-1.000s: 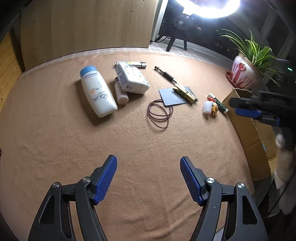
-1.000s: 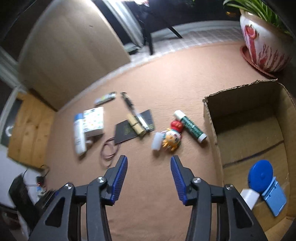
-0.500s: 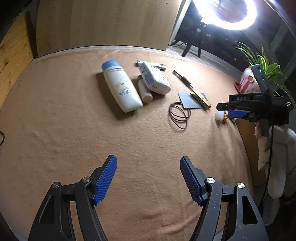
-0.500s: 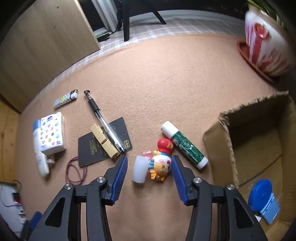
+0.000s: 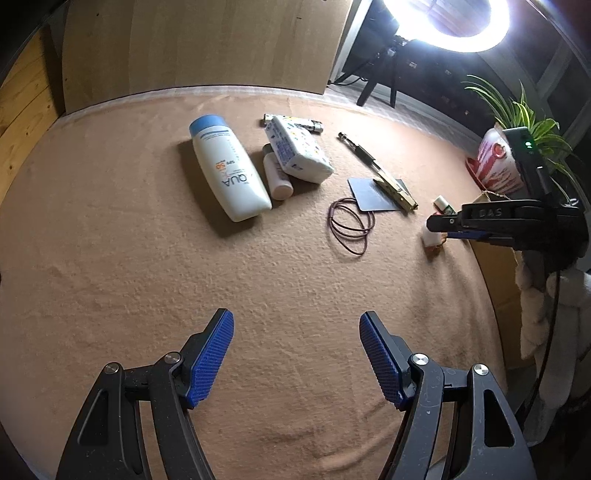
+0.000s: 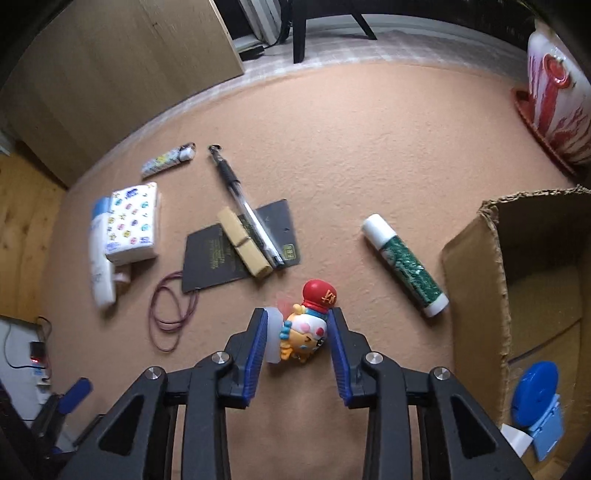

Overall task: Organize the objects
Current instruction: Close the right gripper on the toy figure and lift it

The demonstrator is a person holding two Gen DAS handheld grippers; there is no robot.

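Between the right claw (image 6: pixel 298 334) pads — toy figure (image 6: pixel 308 326), jaws half-spread.

— Left gripper (image 5: pixel 296 354)?
— Jaws wide apart, nothing between them, above the tan cloth (image 5: pixel 129 258).
— Items ahead?
— Sunscreen bottle (image 5: pixel 228 167) lying flat, tissue pack (image 5: pixel 298 147) beside it, rubber bands (image 5: pixel 350 224), dark card (image 5: pixel 373 194) under a wooden clothespin (image 5: pixel 394 189).
— Right gripper (image 5: pixel 443 230)?
— At a small white-capped item; its grip cannot be judged.

A home room set up for recording. A ring light (image 5: pixel 448 26) on a tripod, a potted plant (image 5: pixel 506 155) and wooden wall panels (image 5: pixel 22 110) border the blanket-covered surface (image 5: pixel 147 277).
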